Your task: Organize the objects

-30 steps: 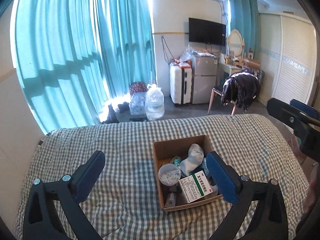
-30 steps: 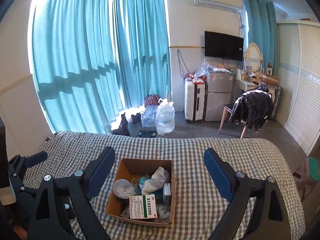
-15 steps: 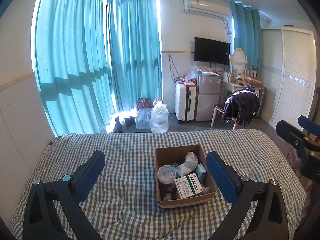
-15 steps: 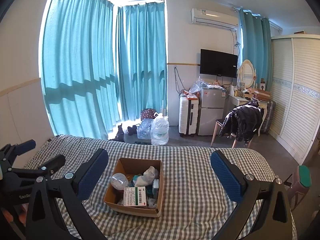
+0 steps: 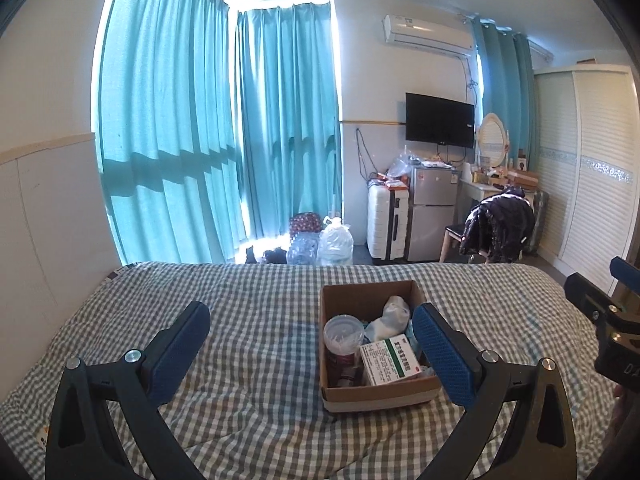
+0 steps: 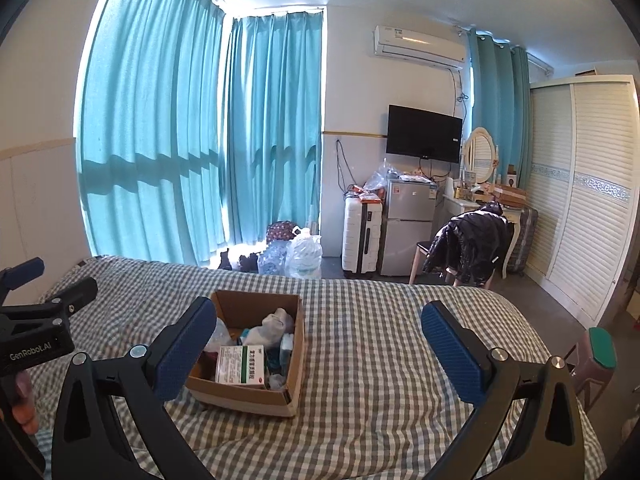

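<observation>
An open cardboard box [image 5: 374, 394] sits on the checked bed; it also shows in the right wrist view [image 6: 248, 396]. It holds a green-and-white medicine carton [image 5: 390, 362] [image 6: 240, 370], a clear lidded jar [image 5: 343, 332], a rolled white sock [image 5: 390, 316] [image 6: 272, 326] and other small items. My left gripper [image 5: 312, 344] is open and empty above the bed, the box by its right finger. My right gripper [image 6: 320, 340] is open and empty, the box by its left finger.
The checked bedspread [image 5: 248, 308] covers the bed. Beyond the bed's foot stand water bottles [image 5: 336, 242], a white suitcase [image 5: 386, 224], a small fridge [image 5: 432, 210] and a chair with a dark jacket [image 5: 500, 228]. A wardrobe [image 6: 592, 216] lines the right wall.
Both grippers have risen and tilted up, so the box looks smaller and lower in both views. Both stayed open and empty.
</observation>
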